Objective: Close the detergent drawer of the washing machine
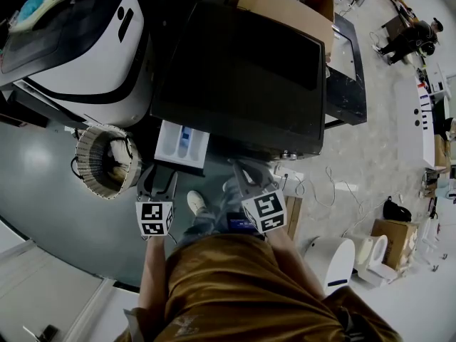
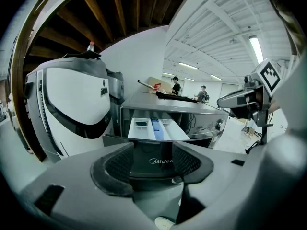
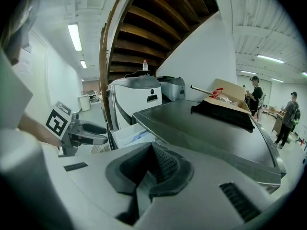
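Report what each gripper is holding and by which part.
Nothing is held. The left gripper has its jaws apart before the open detergent drawer; the right gripper has them together, empty.

Light source: long white ceiling tube lamps (image 2: 254, 49), bright, overhead. Glare: mild, on the pale polished floor (image 1: 370, 162). Underexposure: the black flat top of the washing machine (image 1: 242, 70), detail lost. Distortion: strong fisheye bending and black corners in both gripper views; nearest foreground soft. Head view: curved edges.
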{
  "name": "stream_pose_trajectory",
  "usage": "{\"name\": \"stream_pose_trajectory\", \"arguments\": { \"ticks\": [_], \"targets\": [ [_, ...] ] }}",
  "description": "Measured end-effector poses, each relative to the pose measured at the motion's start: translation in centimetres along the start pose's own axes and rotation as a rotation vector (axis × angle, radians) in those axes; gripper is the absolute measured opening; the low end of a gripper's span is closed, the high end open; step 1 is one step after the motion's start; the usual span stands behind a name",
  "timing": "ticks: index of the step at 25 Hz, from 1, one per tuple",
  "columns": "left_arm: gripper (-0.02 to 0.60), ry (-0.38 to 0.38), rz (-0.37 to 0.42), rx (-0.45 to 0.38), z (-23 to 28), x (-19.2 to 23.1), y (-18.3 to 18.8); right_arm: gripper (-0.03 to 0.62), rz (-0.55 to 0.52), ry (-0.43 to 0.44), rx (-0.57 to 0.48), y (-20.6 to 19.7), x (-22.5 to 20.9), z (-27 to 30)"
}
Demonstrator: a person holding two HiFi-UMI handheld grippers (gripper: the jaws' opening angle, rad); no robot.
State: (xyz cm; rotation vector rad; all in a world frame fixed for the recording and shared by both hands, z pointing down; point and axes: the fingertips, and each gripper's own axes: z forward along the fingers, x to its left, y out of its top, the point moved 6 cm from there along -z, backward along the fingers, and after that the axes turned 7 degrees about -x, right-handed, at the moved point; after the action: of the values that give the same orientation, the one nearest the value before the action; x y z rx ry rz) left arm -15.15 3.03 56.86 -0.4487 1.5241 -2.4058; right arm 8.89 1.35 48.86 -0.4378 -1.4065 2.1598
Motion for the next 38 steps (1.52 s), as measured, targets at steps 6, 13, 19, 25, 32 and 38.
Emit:
{"name": "stream_pose_trajectory", "arguments": {
  "ticks": [6, 13, 19, 25, 32, 38],
  "targets": [
    [0.247, -0.004, 0.0, -0.002, 0.4, 0.2, 0.3, 0.012, 0.007, -0.008, 0.0, 0.0, -0.3, 0.1],
    [0.247, -0.006, -0.004, -0.004, 1.0, 0.3, 0.5, 0.012, 0.014, -0.018, 0.006, -0.1, -0.9, 0.1],
    [0.248, -0.007, -0.01, -0.008, 1.3, 0.4, 0.8, 0.012, 0.013, -0.016, 0.008, 0.1, -1.1, 0.4],
    [0.248, -0.009, -0.013, -0.008, 1.8, 0.5, 0.9, 0.012, 0.013, -0.012, 0.012, 0.1, -1.3, 0.7],
    [0.248, -0.01, -0.018, -0.011, 2.3, 0.5, 1.2, 0.012, 0.016, -0.015, 0.014, 0.0, -1.6, 0.7],
    [0.249, -0.012, -0.017, -0.007, 2.8, 0.7, 1.4, 0.012, 0.018, -0.017, 0.018, 0.0, -1.8, 0.7]
  ]
}}
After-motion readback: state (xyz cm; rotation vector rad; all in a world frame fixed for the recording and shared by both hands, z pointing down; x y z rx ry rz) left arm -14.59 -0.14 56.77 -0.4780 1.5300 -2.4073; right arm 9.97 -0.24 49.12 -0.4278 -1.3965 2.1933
